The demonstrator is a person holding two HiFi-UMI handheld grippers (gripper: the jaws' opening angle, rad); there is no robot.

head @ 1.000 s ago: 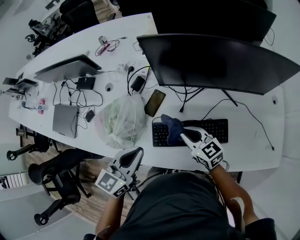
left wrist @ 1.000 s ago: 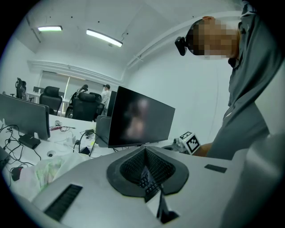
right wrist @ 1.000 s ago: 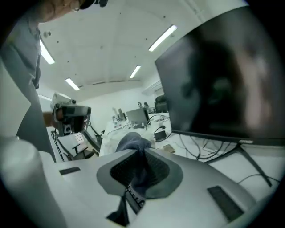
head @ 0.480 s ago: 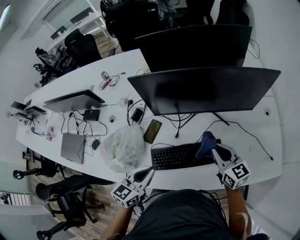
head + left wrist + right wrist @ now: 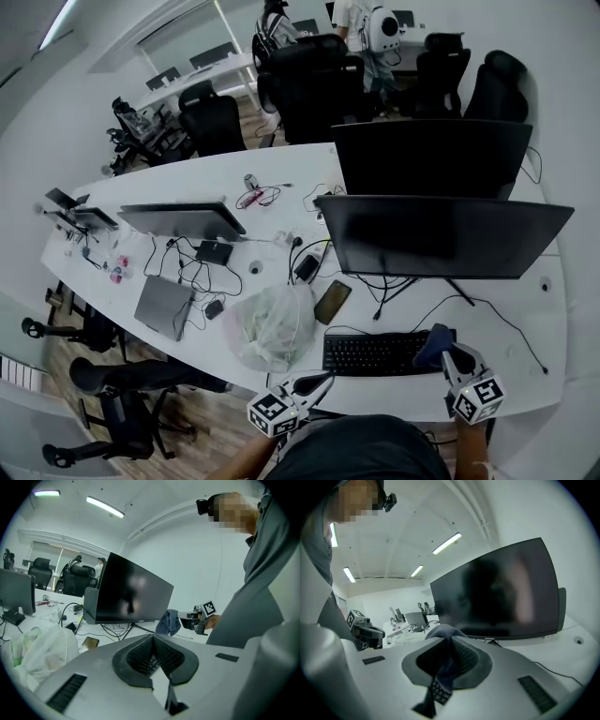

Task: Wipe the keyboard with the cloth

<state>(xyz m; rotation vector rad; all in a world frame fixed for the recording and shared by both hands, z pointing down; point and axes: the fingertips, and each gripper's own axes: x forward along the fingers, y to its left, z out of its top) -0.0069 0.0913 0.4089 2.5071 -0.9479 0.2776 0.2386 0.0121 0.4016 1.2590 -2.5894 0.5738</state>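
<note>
**Right fingers point(image 5: 465, 657) clamped on the cloth point(image 5: 430, 345); left fingers point(image 5: 139, 656) pressed together, empty.**
The right gripper point(image 5: 450, 354) holds the bunched blue cloth over the right end of the keyboard point(image 5: 373, 353). The keyboard lies on the white worktop point(image 5: 511, 323) in front of a monitor point(image 5: 441, 234). The left gripper point(image 5: 322, 379) hovers at the worktop's near edge, left of the keyboard.
</note>
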